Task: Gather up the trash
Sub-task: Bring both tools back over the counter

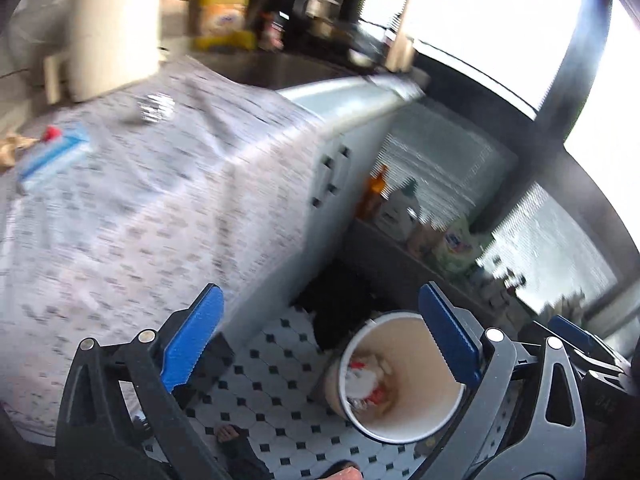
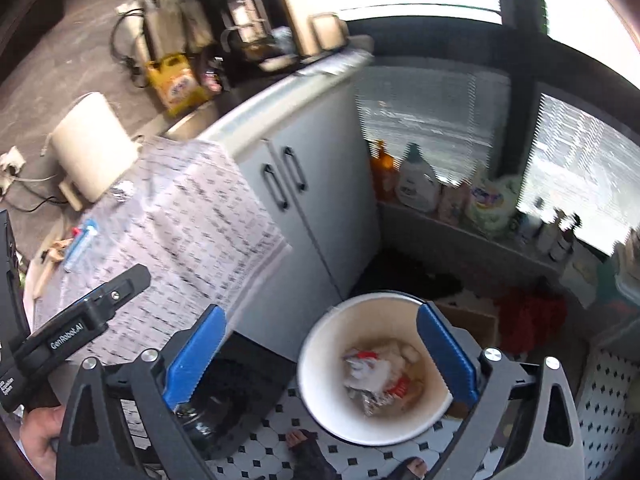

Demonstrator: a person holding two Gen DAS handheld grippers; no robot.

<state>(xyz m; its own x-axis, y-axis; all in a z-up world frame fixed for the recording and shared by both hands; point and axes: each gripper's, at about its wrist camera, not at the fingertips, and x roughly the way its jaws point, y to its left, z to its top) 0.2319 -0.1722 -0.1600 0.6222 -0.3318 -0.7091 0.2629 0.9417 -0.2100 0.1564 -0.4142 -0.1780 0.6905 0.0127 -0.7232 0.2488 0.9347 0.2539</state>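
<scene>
Two handheld grippers hang above a white waste bin [image 2: 374, 368] standing on a black-and-white tiled floor [image 2: 272, 432]. The right gripper [image 2: 320, 354] has its blue-padded jaws spread wide with nothing between them; seen past them, the bin sits at about 5 o'clock of that view, with crumpled paper and foil trash [image 2: 378, 380] lying at its bottom. The left gripper [image 1: 318, 338] is likewise wide open and empty, with the same bin at 5 o'clock of its view. At 10 o'clock lies a counter covered in a printed cloth [image 2: 192, 216], with a blue-and-white packet [image 2: 80, 242] and a small foil ball [image 2: 122, 191] on it. A white cabinet [image 2: 316, 200] stands at 12 o'clock of the bin.
</scene>
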